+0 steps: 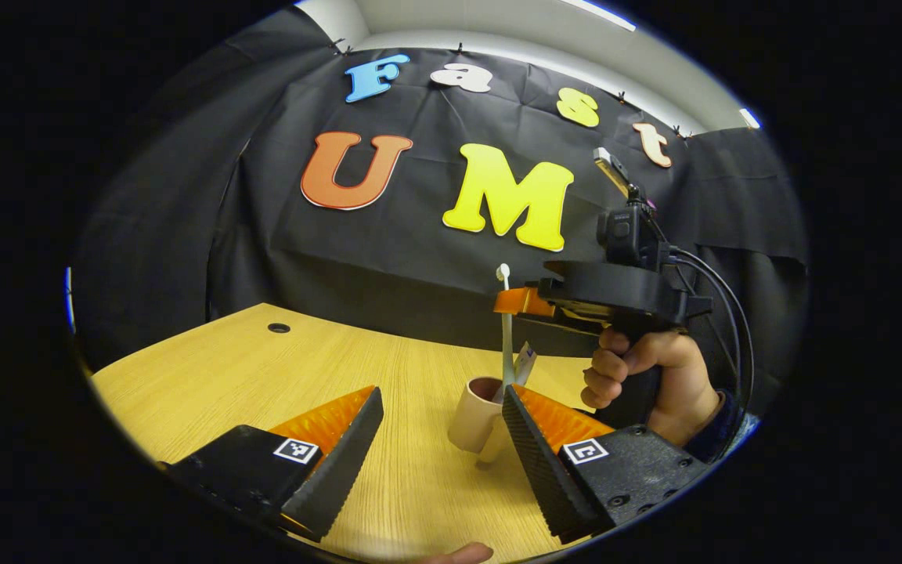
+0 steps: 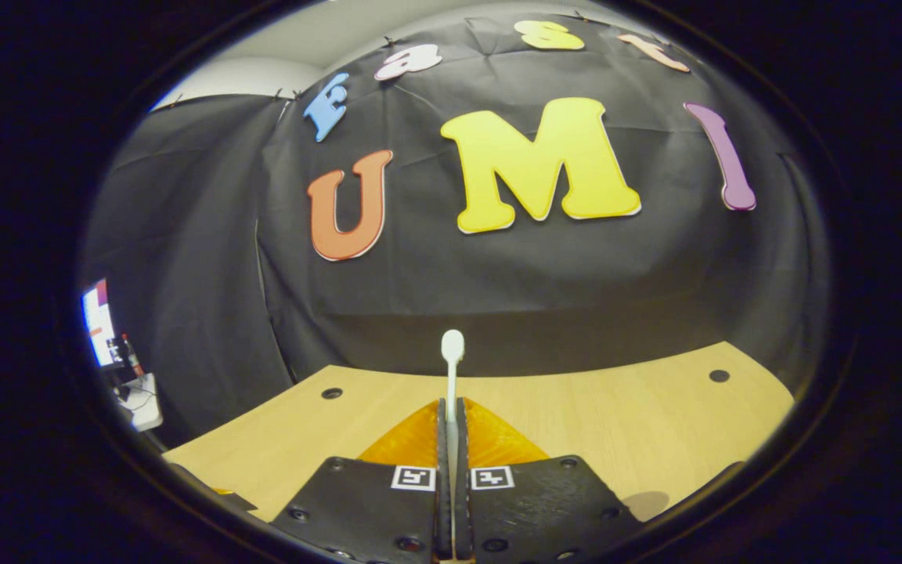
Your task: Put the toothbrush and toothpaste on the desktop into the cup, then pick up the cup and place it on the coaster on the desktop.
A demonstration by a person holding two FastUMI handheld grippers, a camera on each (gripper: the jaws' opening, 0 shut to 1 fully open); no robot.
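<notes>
A cream cup (image 1: 473, 419) with a dark red inside stands on the wooden desk (image 1: 263, 376), just ahead of my left gripper (image 1: 441, 395). That gripper is open and its right finger partly covers the cup. The end of a toothpaste tube (image 1: 526, 363) pokes out of the cup. A white toothbrush (image 1: 506, 337) stands upright, its lower end reaching down to the cup's mouth. The right gripper (image 1: 525, 301), held by a hand (image 1: 647, 376), grips its shaft above the cup. In the right gripper view, my right gripper (image 2: 452, 403) is shut on the toothbrush (image 2: 452, 348), head pointing up.
The desk (image 2: 615, 415) runs back to the black cloth wall and has round cable holes (image 1: 279, 327) (image 2: 332, 393) (image 2: 719, 375). Cables trail from the right gripper's handle (image 1: 733, 313). A lit screen (image 2: 97, 317) sits off the desk's left side.
</notes>
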